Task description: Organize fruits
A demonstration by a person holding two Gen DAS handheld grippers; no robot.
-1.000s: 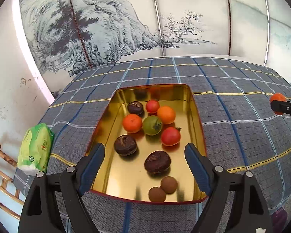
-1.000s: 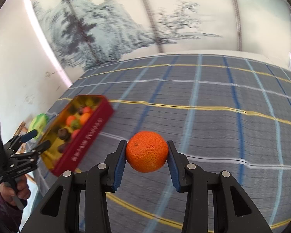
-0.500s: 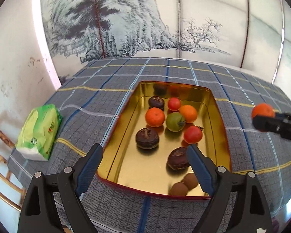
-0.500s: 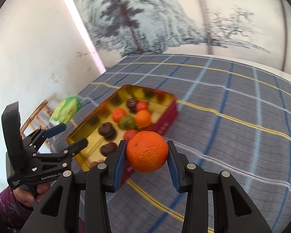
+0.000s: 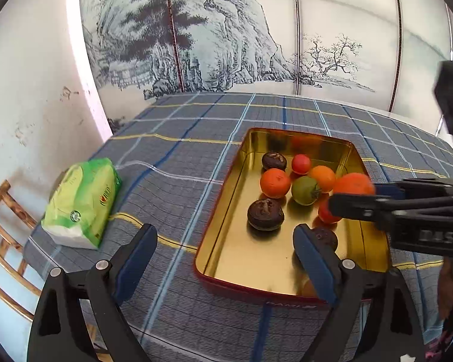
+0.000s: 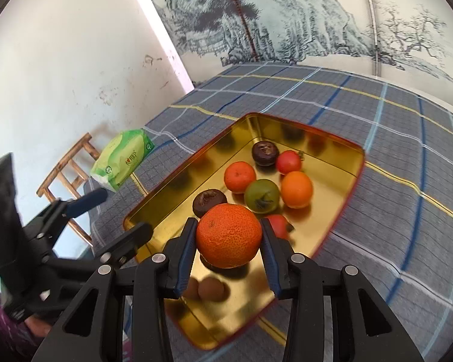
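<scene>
A gold tin tray (image 5: 235, 250) (image 6: 172, 208) with a red outer wall sits on the plaid tablecloth. It holds several fruits: oranges, red tomatoes, a green tomato (image 5: 304, 190) (image 6: 262, 196), dark passion fruits and two small brown fruits (image 6: 208, 289). My right gripper (image 6: 228, 238) is shut on a tangerine (image 6: 228, 235) (image 5: 353, 184) and holds it above the tray's near right part. My left gripper (image 5: 223, 256) is open and empty, over the tray's near left corner.
A green tissue pack (image 5: 84, 199) (image 6: 123, 157) lies at the table's left edge. A wooden chair (image 6: 66, 169) stands beyond that edge, by the white wall. A painted screen stands behind the table.
My right gripper has carried the tangerine leftward from beside the tray to over it. My left gripper has shifted left, toward the tray's near left corner.
</scene>
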